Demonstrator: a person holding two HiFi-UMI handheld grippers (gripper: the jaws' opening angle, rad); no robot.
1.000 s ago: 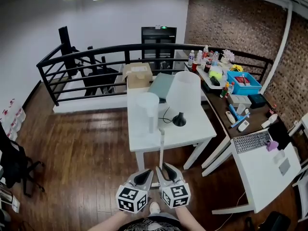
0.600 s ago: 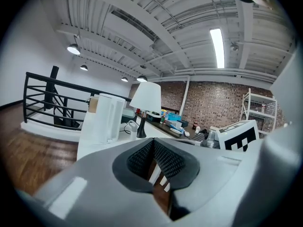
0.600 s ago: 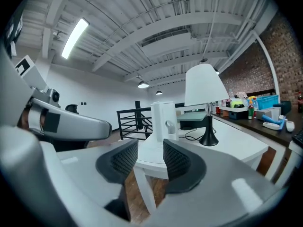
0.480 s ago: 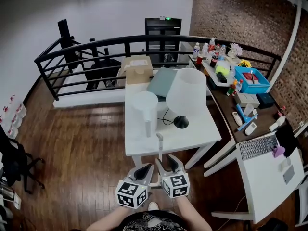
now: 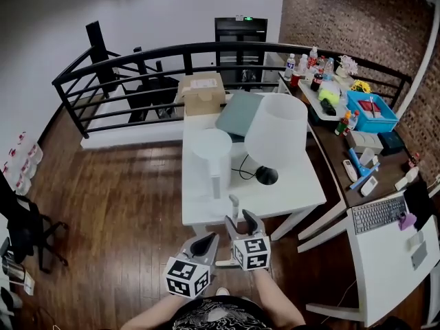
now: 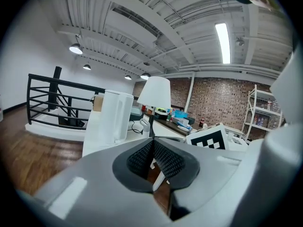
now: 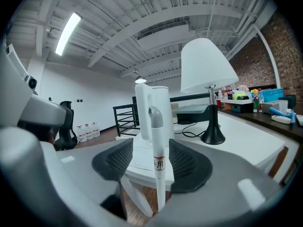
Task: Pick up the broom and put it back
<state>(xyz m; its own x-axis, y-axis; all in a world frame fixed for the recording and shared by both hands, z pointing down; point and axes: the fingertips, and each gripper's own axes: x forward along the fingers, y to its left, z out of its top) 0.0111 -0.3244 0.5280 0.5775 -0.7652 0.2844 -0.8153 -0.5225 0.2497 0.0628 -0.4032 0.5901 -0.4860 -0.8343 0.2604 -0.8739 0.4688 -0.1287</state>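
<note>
- wooden floor (image 5: 117, 198): dark planks fill the left and lower part of the head view.
- black railing (image 5: 137, 53): curves across the far side of the room, behind the furniture.
- white bench (image 5: 289, 191): stands in the middle of the floor, its near edge just ahead of both tools.
- dark side bench (image 5: 342, 158): runs along the brick wall on the right and is crowded with bottles and small things. a blue tray (image 5: 371, 112) sits on it.
- lamp (image 5: 276, 130): a white shade on a black foot, on the white bench towards its right side.
- white tower (image 5: 212, 150): a tall upright cylinder on the same bench, left of the lamp.
- cardboard box (image 5: 201, 93): at the bench's far end, near the railing.
- keyboard (image 5: 377, 214): on a separate white desk at lower right.
- broom (image 7: 156, 145): only its white handle with a grey cap and a small red-edged label shows. it stands upright at the white bench's near edge, and in the head view (image 5: 234, 206) it rises just before the right tool. whether it rests against the edge cannot be told.
- right hand-held gripper (image 5: 240, 220): its jaws have just been opening and now stand wide. the handle is between the ribbed pads, with a gap on each side.
- left hand-held gripper (image 6: 152, 143): jaws pressed together with nothing between them. it is held just left of the right one (image 5: 205, 241).
</note>
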